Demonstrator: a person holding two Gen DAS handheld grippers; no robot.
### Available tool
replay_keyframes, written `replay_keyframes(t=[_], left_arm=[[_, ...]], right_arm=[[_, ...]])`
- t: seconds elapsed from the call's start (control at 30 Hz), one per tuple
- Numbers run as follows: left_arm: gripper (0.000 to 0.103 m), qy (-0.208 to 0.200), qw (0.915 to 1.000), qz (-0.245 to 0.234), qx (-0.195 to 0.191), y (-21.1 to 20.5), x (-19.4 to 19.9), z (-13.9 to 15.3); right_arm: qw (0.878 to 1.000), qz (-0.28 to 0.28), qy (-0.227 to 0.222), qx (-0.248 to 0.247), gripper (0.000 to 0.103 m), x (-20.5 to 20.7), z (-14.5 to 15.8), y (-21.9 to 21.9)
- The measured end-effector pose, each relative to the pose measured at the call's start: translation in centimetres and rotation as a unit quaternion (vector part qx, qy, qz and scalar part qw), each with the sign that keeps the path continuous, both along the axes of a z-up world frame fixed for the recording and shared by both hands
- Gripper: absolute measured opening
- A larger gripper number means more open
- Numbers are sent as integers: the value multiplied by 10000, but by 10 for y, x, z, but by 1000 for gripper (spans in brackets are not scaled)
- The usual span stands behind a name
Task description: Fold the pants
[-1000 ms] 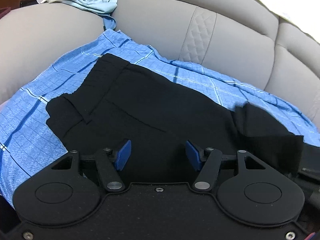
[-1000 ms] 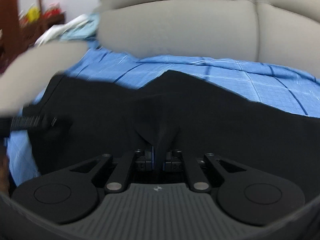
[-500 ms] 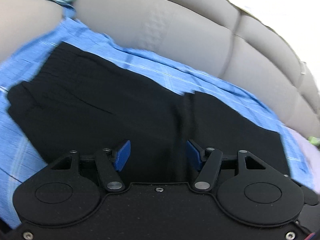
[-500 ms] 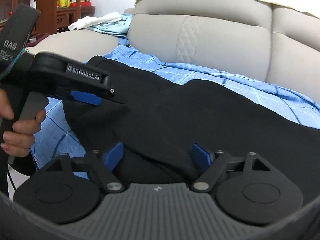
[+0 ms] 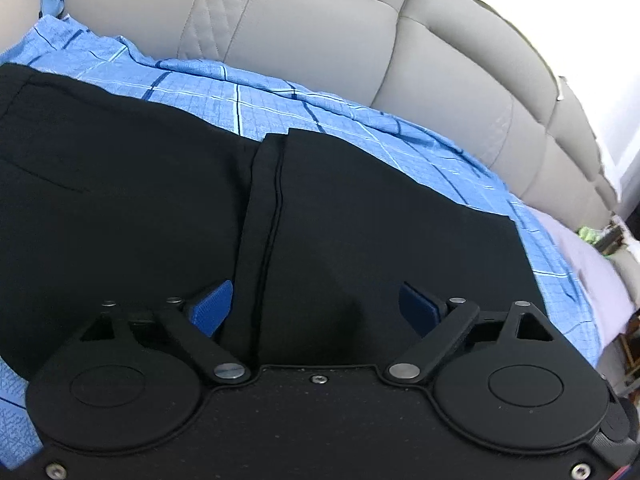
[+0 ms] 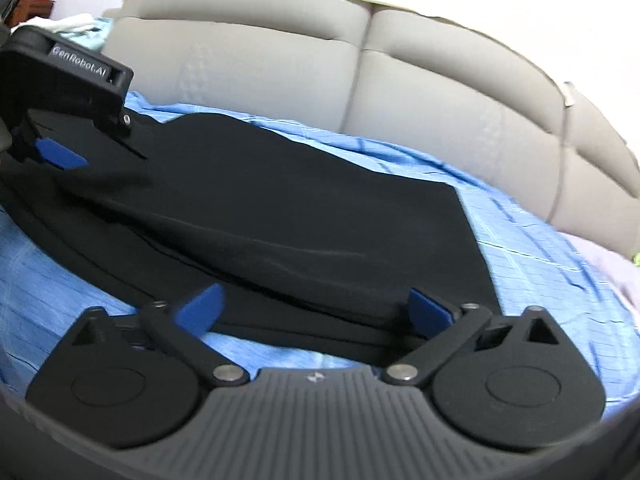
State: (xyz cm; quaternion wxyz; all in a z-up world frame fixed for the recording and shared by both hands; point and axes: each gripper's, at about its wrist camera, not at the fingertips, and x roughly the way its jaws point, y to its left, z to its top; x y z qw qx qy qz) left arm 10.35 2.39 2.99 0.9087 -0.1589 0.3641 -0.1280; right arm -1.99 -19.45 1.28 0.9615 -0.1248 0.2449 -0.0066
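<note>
pants: we see them black, flat on the blue sheet over the couch, one fold laid.
left gripper: jaws just widening, apart, nothing pinched.
right gripper: just opening wide, cloth released.
step: we judge fold dropped.
next: we regrip an end, fold again.

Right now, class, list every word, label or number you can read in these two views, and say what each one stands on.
"GenRobot.AI": white letters on the black body of the left tongs, seen in the right wrist view; the first letter is slightly blurred.
A small pale mark on the grey ribbed housing of the right tongs: too small to read.
Left wrist view: no text.
</note>
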Motion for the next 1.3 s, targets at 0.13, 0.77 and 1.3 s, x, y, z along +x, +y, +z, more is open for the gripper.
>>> replay_keyframes(t=[0.13, 0.77, 1.3], left_arm=[[24, 172, 9998, -47, 40, -5, 3, 0], [12, -96, 9948, -95, 1007, -28, -32, 14], [29, -127, 9908, 453, 1268, -8, -46, 15]], right_arm=[[9992, -310, -184, -160, 103, 3, -3, -8], [9693, -2444, -287, 40, 103, 20, -4, -114], [9702, -2398, -198, 293, 103, 20, -7, -126]])
